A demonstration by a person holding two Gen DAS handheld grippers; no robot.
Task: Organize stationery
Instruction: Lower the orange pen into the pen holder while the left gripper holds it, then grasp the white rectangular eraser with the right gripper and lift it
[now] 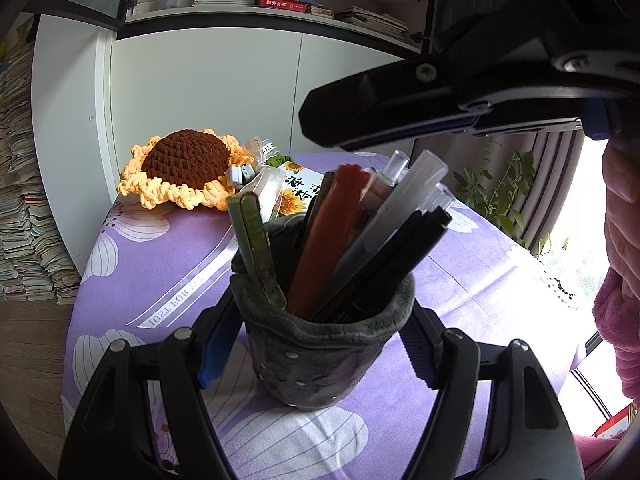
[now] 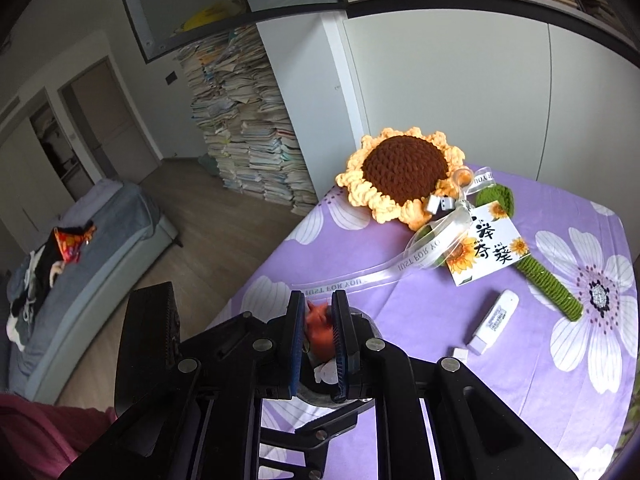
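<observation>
Left gripper (image 1: 316, 344) clamped on grey felt pen holder (image 1: 320, 360), upright on purple tablecloth (image 1: 168, 264). Right gripper (image 2: 318, 344) jaws nearly together, pinching orange pen (image 2: 318, 330) above holder.

right claw (image 2: 317, 320): nearly closed | orange object (image 2: 318, 334) between pads | white eraser (image 2: 460, 353)

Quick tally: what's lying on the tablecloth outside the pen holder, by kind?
Crochet sunflower: 1
Sunflower card: 1
Printed ribbon: 1
White labelled stick: 1
Small white block: 1
Total: 5
</observation>
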